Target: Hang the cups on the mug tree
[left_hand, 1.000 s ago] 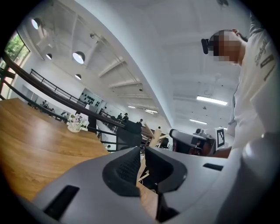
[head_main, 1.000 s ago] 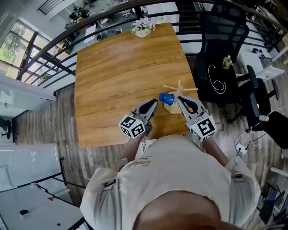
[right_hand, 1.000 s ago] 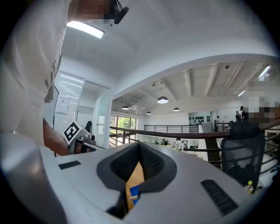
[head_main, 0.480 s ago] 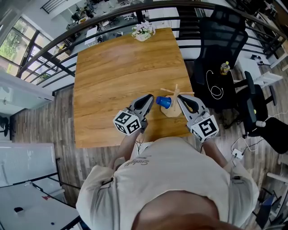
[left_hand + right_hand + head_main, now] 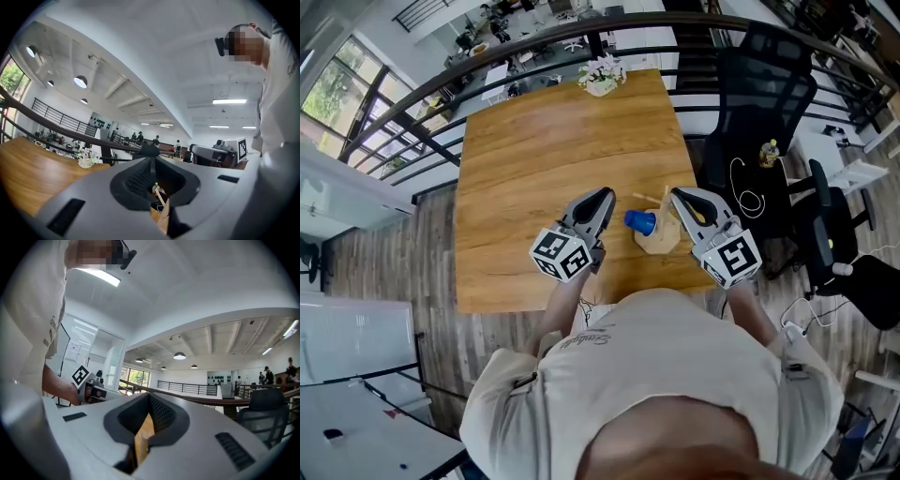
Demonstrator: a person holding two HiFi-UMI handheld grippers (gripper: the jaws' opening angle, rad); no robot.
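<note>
Blue cup (image 5: 641, 222) hung on mug tree (image 5: 662, 240), so left hand-held gripper (image 5: 602, 196) and right hand-held gripper (image 5: 679, 196) are held clear alongside, jaws together, empty.

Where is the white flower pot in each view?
Head view: flower pot at the table's far edge, top centre.
Left gripper view: left of centre, below the black railing.
Right gripper view: not in it.
Shared landmark: the black railing, in all three.
</note>
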